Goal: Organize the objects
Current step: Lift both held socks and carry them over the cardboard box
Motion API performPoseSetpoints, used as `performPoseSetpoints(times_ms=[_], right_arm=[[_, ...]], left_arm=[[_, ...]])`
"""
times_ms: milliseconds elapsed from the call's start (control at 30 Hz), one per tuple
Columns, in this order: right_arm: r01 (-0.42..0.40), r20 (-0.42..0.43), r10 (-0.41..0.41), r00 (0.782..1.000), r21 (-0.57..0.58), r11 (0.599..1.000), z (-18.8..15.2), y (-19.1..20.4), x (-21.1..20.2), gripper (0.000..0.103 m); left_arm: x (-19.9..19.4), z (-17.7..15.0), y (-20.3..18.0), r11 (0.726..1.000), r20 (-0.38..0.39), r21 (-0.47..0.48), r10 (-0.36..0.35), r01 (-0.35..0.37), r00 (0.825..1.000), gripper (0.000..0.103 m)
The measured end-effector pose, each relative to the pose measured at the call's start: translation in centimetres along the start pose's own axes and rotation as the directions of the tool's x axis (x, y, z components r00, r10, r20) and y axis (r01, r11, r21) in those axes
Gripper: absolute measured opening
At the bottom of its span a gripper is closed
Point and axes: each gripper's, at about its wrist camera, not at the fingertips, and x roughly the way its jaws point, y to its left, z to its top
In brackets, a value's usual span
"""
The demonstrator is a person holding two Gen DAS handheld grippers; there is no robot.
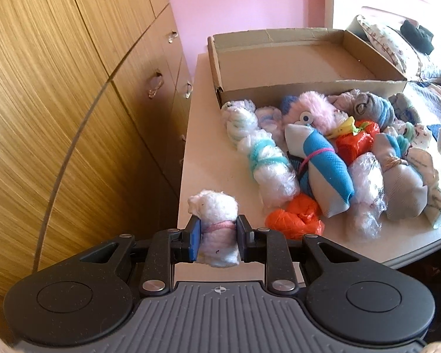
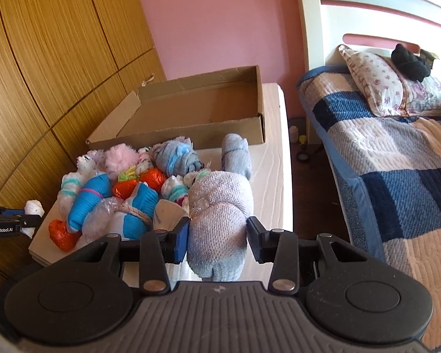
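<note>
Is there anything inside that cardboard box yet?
The cardboard box looks empty: only bare floor shows. Its near wall hides a strip of the bottom in both views, so something small there couldn't be seen.

A wooden wardrobe (image 1: 58, 103) stands left; a quilted bed (image 2: 397, 176) lies right.

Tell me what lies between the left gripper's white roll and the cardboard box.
In the left wrist view, bare tabletop mostly separates the white roll from the cardboard box; the bundle pile sits just right of that line.
</note>
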Motion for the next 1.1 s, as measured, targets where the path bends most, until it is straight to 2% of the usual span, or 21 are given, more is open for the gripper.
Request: performPoseSetpoints(times_ms=[233,400,667,833,1100], right_arm=[[-0.003,0.048,0.002,0.999,0.006,1.0,1.5,-0.4,-2.0,0.038],[-0.009,0.096,0.011,0.995,-0.024,1.0,4.3,-0.3,-3.2,0.038],[-0.036,0.124,0.043,0.991,-0.055,0.998,9.7,0.3,-2.9,0.038],[-0.088,0.101,0.097,0.99,-0.088,0.992,13.8,1.6,-0.9,0.038],[-0.145,0.016,0.148,0.989,-0.098,0.985,19.2,3.4,6.1,0.038]], left_arm=[[-1.8,2.1,-0.3,1.0,0.032,-0.008,-0.005,0.005,0.999,0.031],[-2.7,4.5,-0.8,1.0,0.057,0.006,-0.017,0.017,0.998,0.031],[-1.9,11.1,-1.4,0.999,0.067,0.006,-0.053,0.053,0.996,0.031],[0.9,16.9,-1.5,0.996,0.053,-0.025,-0.089,0.091,0.995,0.031],[8.3,25.2,-2.0,0.99,0.027,-0.056,-0.125,0.127,0.992,0.032]])
